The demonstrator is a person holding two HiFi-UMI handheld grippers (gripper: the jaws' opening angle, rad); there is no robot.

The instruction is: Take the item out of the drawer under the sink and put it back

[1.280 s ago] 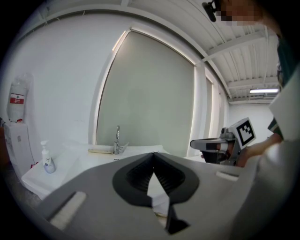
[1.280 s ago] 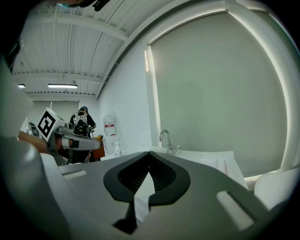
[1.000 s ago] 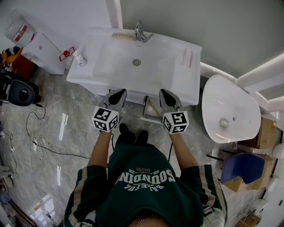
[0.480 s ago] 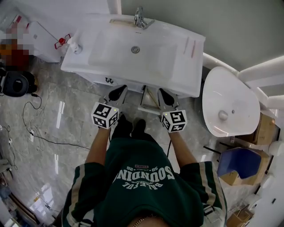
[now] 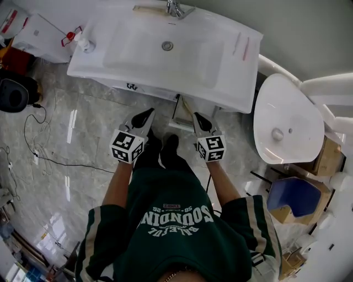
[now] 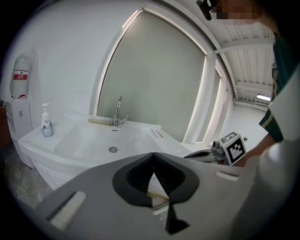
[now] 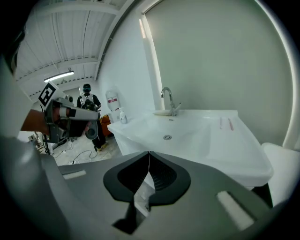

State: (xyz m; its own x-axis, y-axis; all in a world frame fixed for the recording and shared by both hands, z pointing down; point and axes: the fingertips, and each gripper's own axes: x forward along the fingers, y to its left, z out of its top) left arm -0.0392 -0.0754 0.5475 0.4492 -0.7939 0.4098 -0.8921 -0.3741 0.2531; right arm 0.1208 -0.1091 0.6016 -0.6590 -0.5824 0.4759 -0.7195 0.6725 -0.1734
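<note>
Two grippers, one drawer, one sink unit.

1. Left gripper (image 5: 148, 113): its jaws are meeting at the tips and gripping nothing. It is pointing toward the cabinet front, with its marker cube (image 5: 128, 146) sitting at the rear, nearest the person.
2. Right gripper (image 5: 197, 117): its jaws are likewise pressing together tip to tip and carrying nothing. It is pointing the same way, level with its partner and well apart from it.
3. Drawer (image 5: 177, 112): it is showing as a narrow white frame just ahead of the tips, between the two grippers and below the basin's front edge. Neither gripper is touching it. What is lying inside it cannot be made out.
4. Sink (image 5: 138, 66): it is spreading ahead of and above both tools, with the faucet (image 5: 174, 7) standing at its far rim.
5. Soap bottle (image 5: 81, 41): it is standing on the far corner, off the left gripper's outer side.
6. White oval fixture (image 5: 298, 110): it is sitting off the right gripper's outer side.
7. Black cable (image 5: 34, 150): it is trailing over the marble floor (image 5: 83, 110), outward of the left gripper.
</note>
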